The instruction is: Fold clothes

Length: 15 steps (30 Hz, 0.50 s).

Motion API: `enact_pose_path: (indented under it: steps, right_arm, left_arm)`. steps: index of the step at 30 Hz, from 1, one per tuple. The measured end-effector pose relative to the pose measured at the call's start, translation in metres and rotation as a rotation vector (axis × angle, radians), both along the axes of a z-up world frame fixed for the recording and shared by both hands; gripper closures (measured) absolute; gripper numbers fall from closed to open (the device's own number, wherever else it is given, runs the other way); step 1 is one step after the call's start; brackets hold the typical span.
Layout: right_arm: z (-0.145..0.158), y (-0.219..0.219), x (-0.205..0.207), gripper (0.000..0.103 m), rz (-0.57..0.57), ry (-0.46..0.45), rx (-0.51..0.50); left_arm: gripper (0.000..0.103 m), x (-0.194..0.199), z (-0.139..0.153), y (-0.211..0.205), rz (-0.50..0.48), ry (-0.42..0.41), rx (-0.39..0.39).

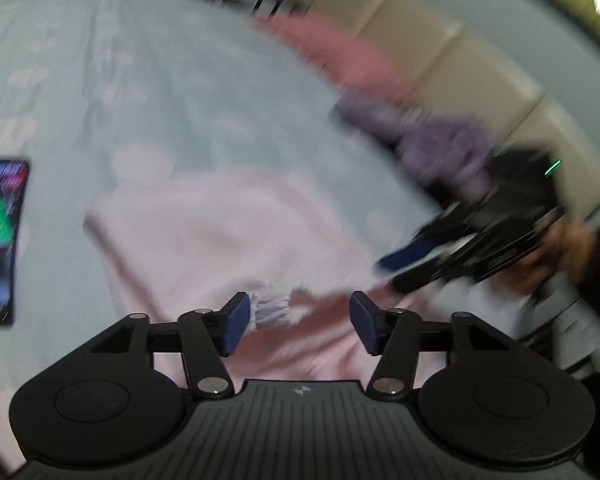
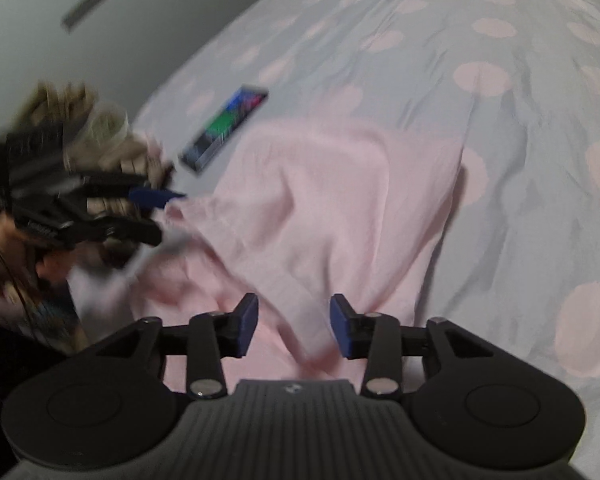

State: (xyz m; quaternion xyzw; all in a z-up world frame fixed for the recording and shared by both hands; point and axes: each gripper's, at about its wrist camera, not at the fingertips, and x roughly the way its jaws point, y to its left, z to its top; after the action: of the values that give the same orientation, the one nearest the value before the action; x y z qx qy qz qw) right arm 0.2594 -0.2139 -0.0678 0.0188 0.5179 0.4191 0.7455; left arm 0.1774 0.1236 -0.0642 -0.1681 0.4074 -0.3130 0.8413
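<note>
A pale pink garment (image 1: 204, 236) lies crumpled on the bed; it also shows in the right wrist view (image 2: 320, 200). My left gripper (image 1: 298, 324) is open just above its near edge, where a white ribbed hem (image 1: 274, 310) shows between the fingers. My right gripper (image 2: 294, 328) is open over a raised fold of the pink cloth. Each gripper appears blurred in the other's view: the right one (image 1: 420, 256) at the garment's right side, the left one (image 2: 156, 208) at its left corner. Neither holds cloth.
The bed has a light blue sheet with pink dots (image 2: 500, 80). A phone with a lit screen (image 1: 0, 240) lies left of the garment, also in the right wrist view (image 2: 224, 128). A darker pink garment (image 1: 340, 56) and a purple one (image 1: 432, 136) lie at the far right.
</note>
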Motion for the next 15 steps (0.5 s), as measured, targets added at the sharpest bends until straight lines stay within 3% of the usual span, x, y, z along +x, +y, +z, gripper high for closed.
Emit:
enact_pose_path:
  steps: [2,6,10,15]
  right_arm:
    - [-0.003,0.000,0.005,0.053,-0.055,0.005,-0.008]
    - [-0.008,0.000,0.015,0.047,-0.165,0.014,-0.025]
    - [-0.013,0.001,0.025,0.046,-0.275,0.023,-0.041]
    - [-0.017,0.001,0.030,0.046,-0.320,0.026,-0.032]
  left_arm:
    - [0.046,0.007,0.002,0.010,0.068,0.024,-0.028]
    - [0.046,0.021,-0.011,0.017,0.199,0.121,0.059]
    - [0.046,0.034,-0.037,0.011,0.257,0.240,0.129]
    - [0.046,0.038,-0.050,0.012,0.260,0.259,0.078]
